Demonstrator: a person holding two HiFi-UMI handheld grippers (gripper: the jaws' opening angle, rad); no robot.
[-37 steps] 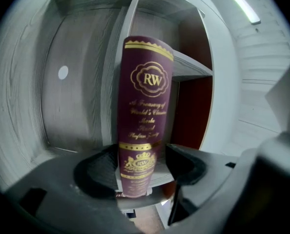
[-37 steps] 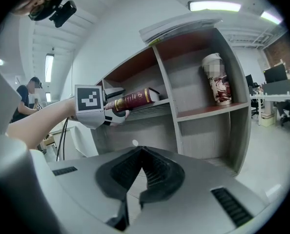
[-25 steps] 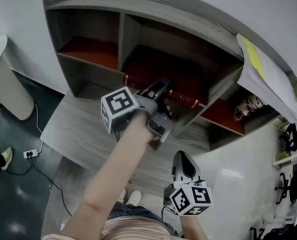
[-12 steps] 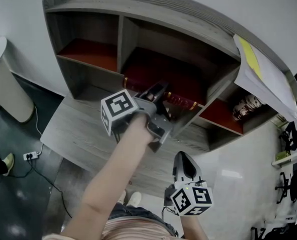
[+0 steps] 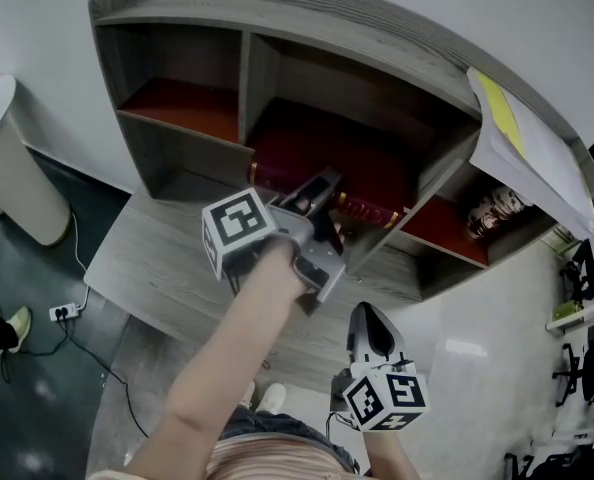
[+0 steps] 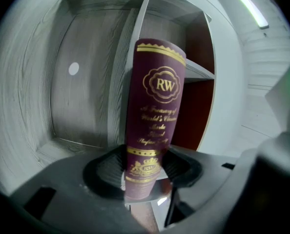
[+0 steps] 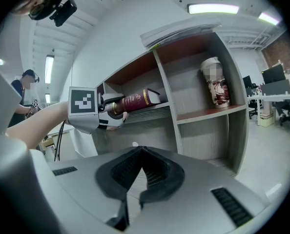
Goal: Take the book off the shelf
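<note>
A dark red book [image 6: 157,111] with gold lettering lies in the middle compartment of the grey shelf unit [image 5: 247,68], its near end sticking out past the shelf edge. My left gripper [image 6: 144,167] has the spine's end between its pads, which touch both sides; the jaws are closing on it. From the head view the left gripper [image 5: 317,193] covers the book's [image 5: 372,208] near part. The right gripper view shows the book [image 7: 135,100] tilted out of the compartment. My right gripper [image 5: 369,318] hangs low in front of the shelf, shut and holding nothing.
A patterned cup [image 7: 214,84] stands in the right compartment. Papers [image 5: 522,148] lie on top of the shelf unit at the right. A white bin [image 5: 12,158] and a power strip [image 5: 62,310] with a cable are on the floor at the left. A person [image 7: 25,89] stands far left.
My left gripper has shifted a little down and toward me, and the book's near end has come with it. The right gripper has stayed put.
</note>
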